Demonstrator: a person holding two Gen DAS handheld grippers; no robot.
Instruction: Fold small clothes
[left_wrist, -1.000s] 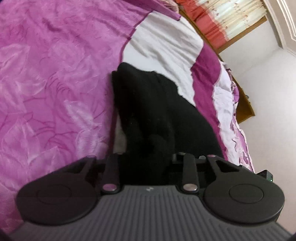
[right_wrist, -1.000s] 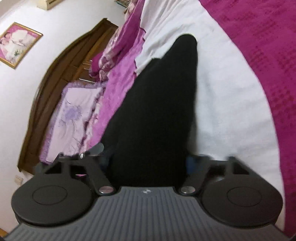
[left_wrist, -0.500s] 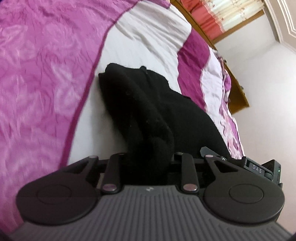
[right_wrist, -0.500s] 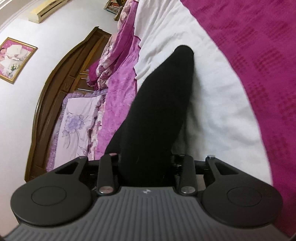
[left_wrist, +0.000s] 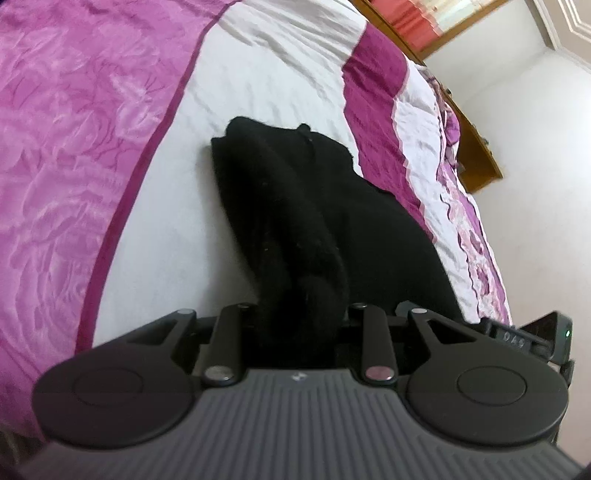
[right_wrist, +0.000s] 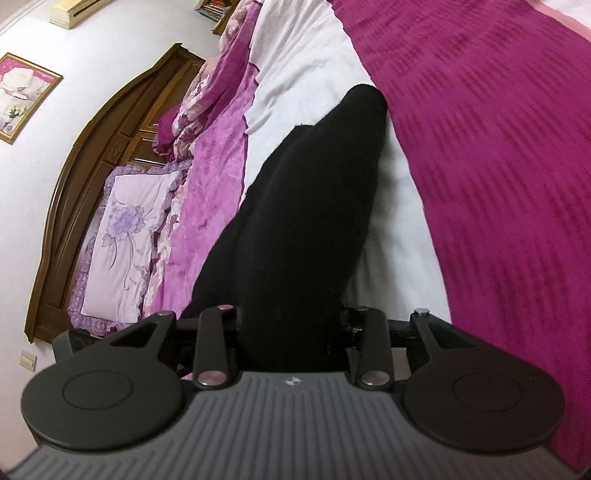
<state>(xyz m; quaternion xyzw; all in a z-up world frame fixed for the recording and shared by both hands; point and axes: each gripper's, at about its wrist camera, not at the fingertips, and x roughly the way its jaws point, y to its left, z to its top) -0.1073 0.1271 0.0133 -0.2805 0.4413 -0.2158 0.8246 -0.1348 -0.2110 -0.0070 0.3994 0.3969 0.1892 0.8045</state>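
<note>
A black knitted garment (left_wrist: 314, 206) lies stretched over the white band of the bedspread (left_wrist: 229, 92). Its near end is bunched up between the jaws of my left gripper (left_wrist: 301, 317), which is shut on it; the cloth hides the fingertips. In the right wrist view the same black garment (right_wrist: 317, 192) runs away from the camera as a long leg-like strip. My right gripper (right_wrist: 291, 325) is shut on its near end. The two grippers are close side by side: the right one's body (left_wrist: 532, 339) shows at the left wrist view's right edge.
The bed carries a pink, magenta and white bedspread (right_wrist: 498, 147). A dark wooden headboard (right_wrist: 92, 155) with a flowered pillow (right_wrist: 122, 240) stands at one end, a wooden board (left_wrist: 476, 147) and curtains (left_wrist: 424, 22) at the other. White walls surround the bed.
The right jaws, wide apart around the cloth a second ago, have closed on it. Both grippers have travelled across the bed with the garment, and the right gripper has come into the left view.
</note>
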